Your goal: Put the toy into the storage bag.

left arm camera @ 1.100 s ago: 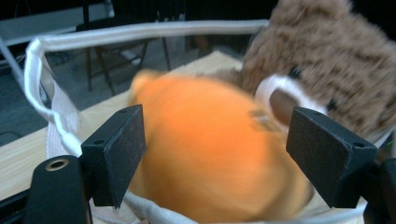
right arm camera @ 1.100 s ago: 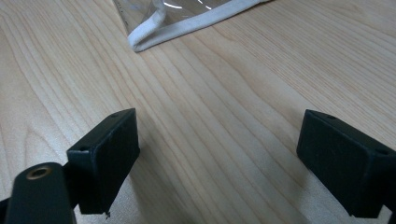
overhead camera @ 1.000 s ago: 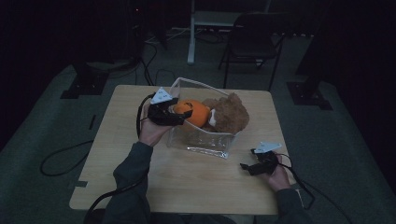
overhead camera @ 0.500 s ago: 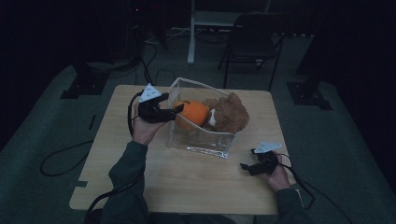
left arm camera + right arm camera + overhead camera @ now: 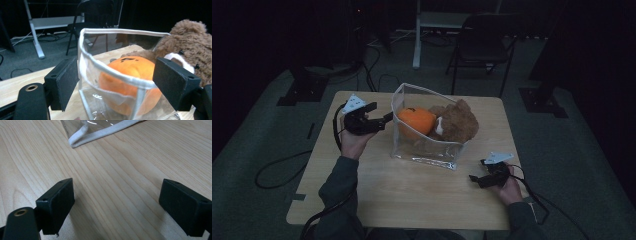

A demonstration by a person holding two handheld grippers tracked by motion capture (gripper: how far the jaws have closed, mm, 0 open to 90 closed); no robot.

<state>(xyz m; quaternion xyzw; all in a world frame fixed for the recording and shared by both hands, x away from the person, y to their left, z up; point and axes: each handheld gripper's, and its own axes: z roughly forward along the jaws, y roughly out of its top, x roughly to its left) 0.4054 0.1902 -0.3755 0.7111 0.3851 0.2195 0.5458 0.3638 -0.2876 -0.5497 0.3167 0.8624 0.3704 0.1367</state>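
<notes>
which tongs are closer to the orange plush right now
Left. The left tongs sit open just outside the clear bag's left wall, beside the orange plush. The right tongs rest open on the table past the bag's near right corner.

Pumpkin (image 5: pixel 414 121), bear (image 5: pixel 458 121) in bag (image 5: pixel 427 155); pumpkin left of bear; bag mid-table (image 5: pixel 412 195).

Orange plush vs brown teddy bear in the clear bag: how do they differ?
The orange plush is smooth and rounded with a dark mark on top; the brown teddy bear is shaggy with a white muzzle. The orange plush sits at the bag's left end, nearest the left gripper; the teddy bear fills the right end, its head rising past the rim. Both are soft toys side by side inside the clear bag.
</notes>
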